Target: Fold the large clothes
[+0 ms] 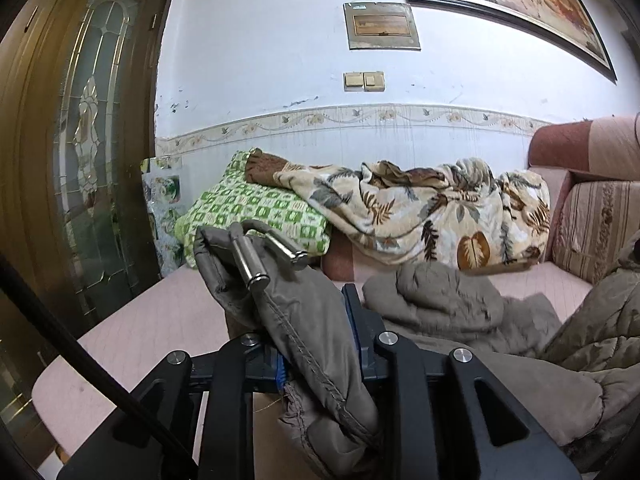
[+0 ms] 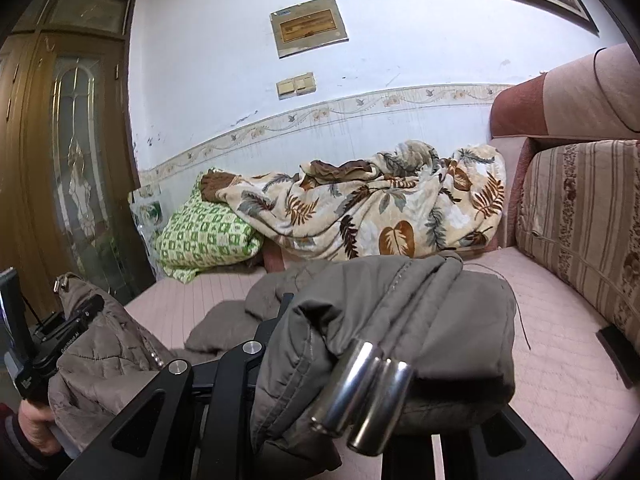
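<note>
The grey-brown padded coat lay spread over the pink sofa seat, with two of its edges lifted off the cushion. The left tongs were narrow, clamped on a stitched hem fold of the coat that ran up between the fingers and draped over them, two metal cord-ends dangling from its top. In the right wrist view the right tongs were likewise narrow and gripping a thick bunched edge of the same coat, which covered the fingers entirely, its two metal cord tips hanging just in front of the lens. At the left of that view a hand held the other handle, quilted lining draped over it. Between the two lifted edges the rest of the coat sagged in loose folds on the seat. Bare seat lay open to the left toward the front edge and to the right beside the striped back cushion. Further back, a leaf-patterned blanket and a green checked pillow were piled against the wall, well apart from the coat. A wooden door with leaded glass stood at the left.
</note>
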`<state>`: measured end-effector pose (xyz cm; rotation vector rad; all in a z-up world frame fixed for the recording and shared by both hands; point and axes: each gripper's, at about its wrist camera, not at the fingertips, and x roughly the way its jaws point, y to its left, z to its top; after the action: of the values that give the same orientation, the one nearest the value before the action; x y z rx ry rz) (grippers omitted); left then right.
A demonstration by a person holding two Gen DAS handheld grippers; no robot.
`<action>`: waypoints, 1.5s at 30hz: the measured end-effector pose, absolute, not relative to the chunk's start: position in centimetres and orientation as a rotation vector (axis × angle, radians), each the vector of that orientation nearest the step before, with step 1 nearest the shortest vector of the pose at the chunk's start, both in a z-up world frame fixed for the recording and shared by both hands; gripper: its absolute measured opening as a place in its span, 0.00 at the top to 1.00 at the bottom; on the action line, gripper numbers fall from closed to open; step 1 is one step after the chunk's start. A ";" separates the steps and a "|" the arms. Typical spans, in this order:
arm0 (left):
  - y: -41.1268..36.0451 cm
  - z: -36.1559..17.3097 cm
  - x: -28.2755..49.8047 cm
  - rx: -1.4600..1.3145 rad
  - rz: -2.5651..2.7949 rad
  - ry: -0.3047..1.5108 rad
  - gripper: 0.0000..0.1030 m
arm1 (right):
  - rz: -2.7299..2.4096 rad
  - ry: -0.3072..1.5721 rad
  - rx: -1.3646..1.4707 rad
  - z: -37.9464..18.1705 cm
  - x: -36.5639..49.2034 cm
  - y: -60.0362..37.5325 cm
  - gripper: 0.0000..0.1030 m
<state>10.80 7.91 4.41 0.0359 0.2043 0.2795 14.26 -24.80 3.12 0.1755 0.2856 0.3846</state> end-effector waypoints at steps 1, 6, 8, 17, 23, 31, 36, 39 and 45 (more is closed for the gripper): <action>7.9 4.9 12.0 0.030 0.277 0.203 0.76 | 0.386 0.288 0.181 3.4 15.0 -24.8 0.77; 8.3 7.1 17.8 -0.011 0.283 0.235 0.75 | 0.387 0.306 0.188 5.0 20.3 -24.1 0.77; 8.8 7.7 20.3 -0.044 0.289 0.263 0.74 | 0.386 0.314 0.195 5.2 22.5 -24.0 0.77; 13.0 7.3 35.4 -0.173 0.280 0.539 0.69 | 0.335 0.446 0.266 3.7 35.5 -23.3 0.76; 14.7 2.9 45.0 -0.214 0.244 0.752 0.61 | 0.270 0.589 0.326 -0.6 44.1 -23.2 0.75; 19.0 -1.2 51.1 -0.320 0.225 0.905 0.47 | 0.187 0.807 0.391 -7.0 52.0 -23.2 0.67; 22.5 0.0 51.5 -0.497 0.178 0.892 0.40 | 0.279 0.947 0.696 -9.5 54.9 -26.4 0.47; 24.5 2.0 50.8 -0.536 0.199 0.846 0.40 | 0.328 0.976 0.826 -8.9 55.0 -28.2 0.36; 24.0 5.9 47.8 -0.471 0.150 0.771 0.40 | 0.324 0.845 0.853 -3.8 52.3 -31.8 0.24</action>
<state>47.75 24.02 5.90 -0.4710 0.7714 0.1504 52.32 -31.76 -3.78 0.8529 0.8450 0.3238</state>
